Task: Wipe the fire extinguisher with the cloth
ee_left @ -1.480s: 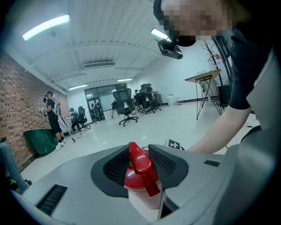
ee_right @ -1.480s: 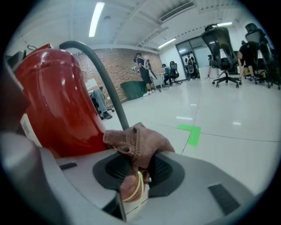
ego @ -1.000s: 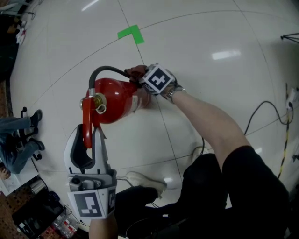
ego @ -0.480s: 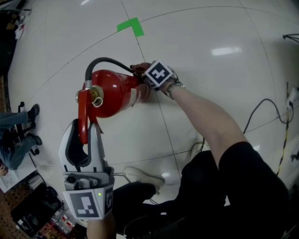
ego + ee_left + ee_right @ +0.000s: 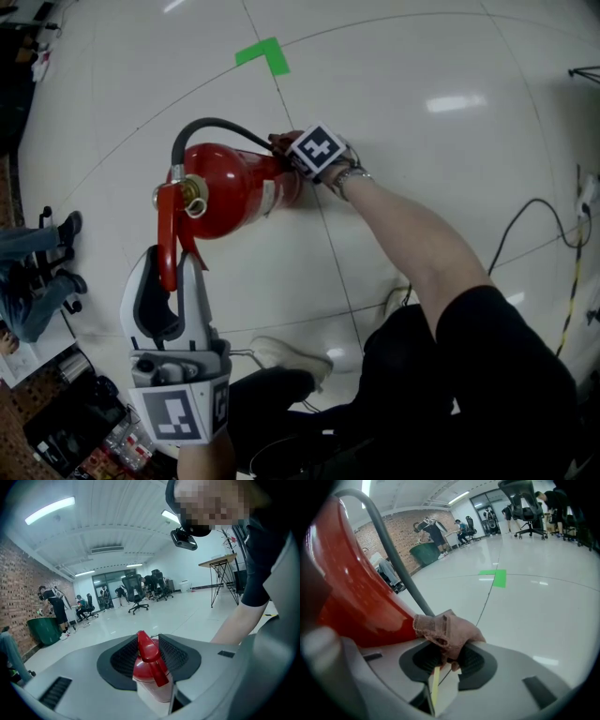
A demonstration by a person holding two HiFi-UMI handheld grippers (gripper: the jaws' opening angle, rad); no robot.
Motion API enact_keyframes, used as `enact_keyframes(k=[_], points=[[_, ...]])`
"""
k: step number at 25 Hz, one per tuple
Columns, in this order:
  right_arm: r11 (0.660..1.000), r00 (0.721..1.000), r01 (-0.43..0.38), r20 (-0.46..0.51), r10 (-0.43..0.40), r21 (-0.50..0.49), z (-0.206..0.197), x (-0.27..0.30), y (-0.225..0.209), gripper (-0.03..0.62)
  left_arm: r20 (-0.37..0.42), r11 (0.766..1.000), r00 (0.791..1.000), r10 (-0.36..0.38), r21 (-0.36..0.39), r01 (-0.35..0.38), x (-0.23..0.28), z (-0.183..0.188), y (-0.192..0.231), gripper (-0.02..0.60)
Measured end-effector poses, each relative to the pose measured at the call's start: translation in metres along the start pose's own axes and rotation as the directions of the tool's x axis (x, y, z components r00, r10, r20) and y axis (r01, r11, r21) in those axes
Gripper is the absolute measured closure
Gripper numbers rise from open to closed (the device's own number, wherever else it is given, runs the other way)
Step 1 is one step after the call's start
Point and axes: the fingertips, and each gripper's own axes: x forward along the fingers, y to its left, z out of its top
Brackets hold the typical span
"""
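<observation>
Fire extinguisher (image 5: 234, 187): red, tilted over the white floor (image 5: 422, 56) in front of the person, with its valve end toward the left gripper and the black hose (image 5: 211, 127) arching over its top.
Left gripper (image 5: 171, 270): jaws drawn partway in and clamped on the handle (image 5: 149, 656), steadying the cylinder.
Right gripper (image 5: 446, 660): jaws pinching a bunched pinkish cloth (image 5: 450, 629), whose free wad lies against the cylinder's far flank just below the hose.
Step in hand: probably a wiping stroke along the side of the body, with much of the surface yet to be covered.
Doing it well: hold the handle grip firm so the cylinder cannot roll. Press the wad of cloth, not the jaw tips, flat to the paint. Stroke lengthwise in overlapping passes and steer round the hose so it does not snag. Turn the body by the handle to reach the hidden side.
Containers: a green bin (image 5: 40, 631) stands well apart by the brick wall, too distant to tell what it holds.
Floor mark: green tape corner (image 5: 262, 56), beyond the extinguisher.
</observation>
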Motion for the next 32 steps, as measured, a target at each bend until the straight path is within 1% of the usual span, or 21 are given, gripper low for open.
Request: enact_keyframes(k=[5,8,12,16,21,23,25,29,30,32], points=[[0.999,0.999,0.033,0.016,-0.033,0.001,0.001,-0.009,-0.01,0.488,0.0,1.0,1.0,0.003,-0.008,-0.003,-0.002,0.002,-0.001,0.446],[0.994,0.994,0.099,0.056,-0.097,-0.034,0.005,-0.022,-0.025,0.488,0.008,1.0,1.0,0.005,-0.019,-0.005,-0.003,0.002,-0.001,0.445],[0.996,0.993,0.085,0.083,-0.083,-0.017,-0.001,-0.038,-0.024,0.488,0.008,0.999,1.0,0.003,-0.032,-0.003,-0.004,0.002,-0.001,0.445],[0.996,0.989,0.085,0.121,-0.082,-0.024,-0.007,-0.052,-0.024,0.488,0.007,0.999,1.0,0.0,-0.045,0.0,-0.005,0.002,-0.001,0.445],[0.998,0.994,0.066,0.093,-0.063,-0.024,-0.027,-0.054,-0.018,0.488,0.01,0.998,1.0,-0.001,-0.058,0.002,-0.009,0.002,-0.002,0.445],[0.998,0.996,0.061,0.064,-0.059,-0.028,-0.038,-0.051,-0.015,0.488,0.007,0.998,1.0,-0.008,-0.065,0.008,-0.012,0.001,-0.004,0.445],[0.998,0.998,0.061,0.03,-0.06,-0.029,-0.049,-0.046,-0.013,0.488,0.016,0.998,1.0,-0.009,-0.068,0.01,-0.015,0.003,-0.004,0.445],[0.999,0.999,0.04,0.0,-0.04,-0.018,-0.058,-0.037,-0.006,0.488,0.039,0.998,0.999,-0.006,-0.064,0.008,-0.018,0.007,-0.004,0.445],[0.999,1.0,0.03,0.007,-0.03,-0.011,-0.056,-0.036,-0.004,0.488,0.043,0.998,0.999,-0.007,-0.064,0.009,-0.019,0.007,-0.004,0.445],[1.0,0.998,0.02,0.062,-0.019,-0.015,-0.043,-0.04,0.0,0.488,0.05,0.998,0.999,-0.009,-0.058,0.012,-0.021,0.007,-0.004,0.445]])
